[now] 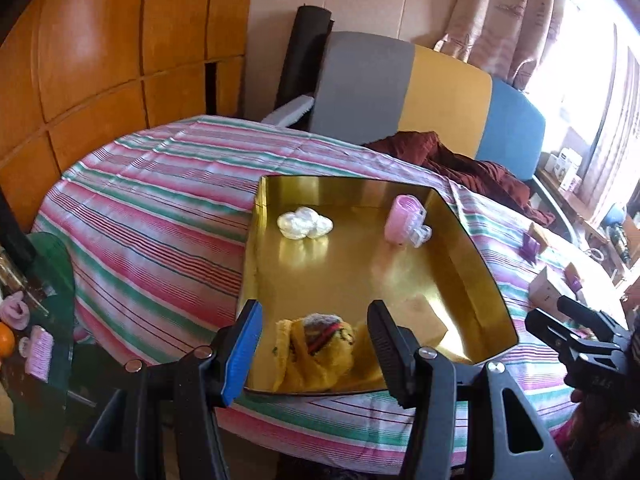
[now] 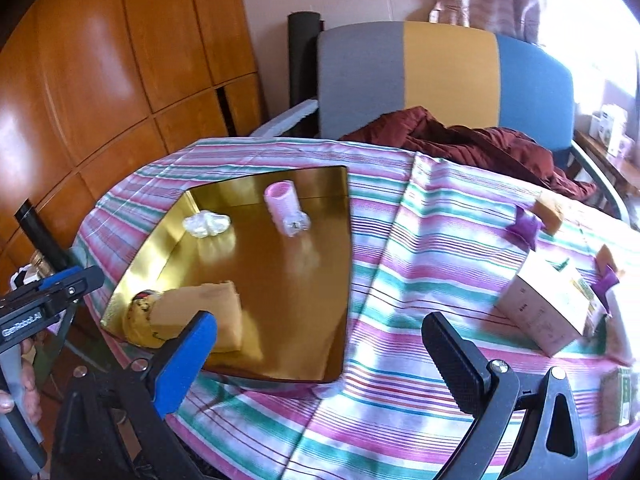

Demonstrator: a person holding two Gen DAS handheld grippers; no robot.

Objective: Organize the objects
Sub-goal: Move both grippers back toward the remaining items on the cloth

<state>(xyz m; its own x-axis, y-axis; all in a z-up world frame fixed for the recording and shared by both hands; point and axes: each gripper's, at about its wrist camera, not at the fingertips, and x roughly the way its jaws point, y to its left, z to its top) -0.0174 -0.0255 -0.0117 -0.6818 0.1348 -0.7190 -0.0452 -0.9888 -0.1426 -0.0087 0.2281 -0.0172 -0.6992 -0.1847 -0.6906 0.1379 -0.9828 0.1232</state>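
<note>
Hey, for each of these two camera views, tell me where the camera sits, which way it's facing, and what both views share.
Left wrist: rides the left claw, looking forward over the gold tray's near edge; its open fingers frame the yellow cloth bundle; the right claw shows at right.
Right wrist: rides the right claw, open over the striped cloth right of the tray; the left claw and a hand show at left.
Shared: tray, pink roller, white wad, tricolour chair.

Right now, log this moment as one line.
left gripper: open, empty | right gripper: open, empty | shiny gold metal tray: white crumpled wad, pink hair roller, yellow cloth
</note>
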